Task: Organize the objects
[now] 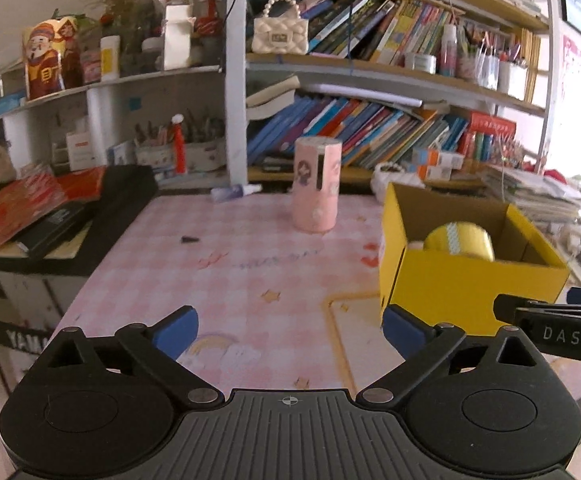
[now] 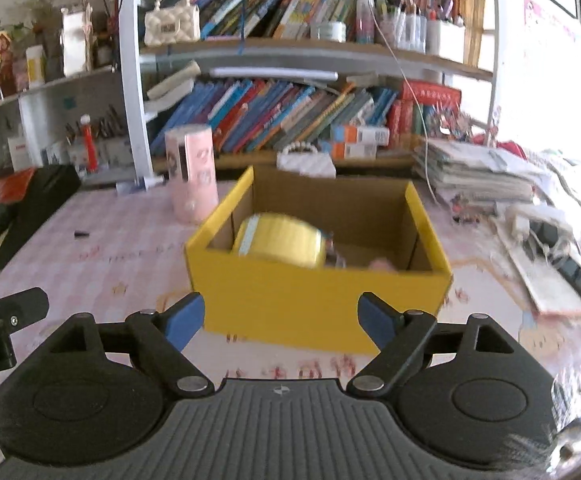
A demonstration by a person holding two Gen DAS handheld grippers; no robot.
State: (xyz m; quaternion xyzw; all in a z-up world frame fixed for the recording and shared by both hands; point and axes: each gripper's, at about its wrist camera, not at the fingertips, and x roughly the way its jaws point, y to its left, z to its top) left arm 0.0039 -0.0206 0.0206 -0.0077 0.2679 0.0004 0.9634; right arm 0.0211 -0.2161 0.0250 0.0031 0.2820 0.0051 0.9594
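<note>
A yellow cardboard box (image 2: 314,300) stands on the pink tablecloth; it also shows in the left wrist view (image 1: 462,292) at right. Inside it lies a yellow cylinder (image 2: 282,240), also seen from the left wrist (image 1: 460,240), beside some small items. A pink cylinder (image 1: 316,184) stands upright behind the box, also in the right wrist view (image 2: 192,174). My left gripper (image 1: 290,330) is open and empty, left of the box. My right gripper (image 2: 280,322) is open and empty, just in front of the box. The right gripper's side (image 1: 554,330) shows in the left view.
Bookshelves full of books (image 1: 370,128) run along the back. A black case (image 1: 90,216) and red booklets (image 1: 14,208) lie at the table's left. A stack of papers (image 2: 478,176) and a power strip (image 2: 562,256) lie at right. A small black piece (image 1: 190,239) lies on the cloth.
</note>
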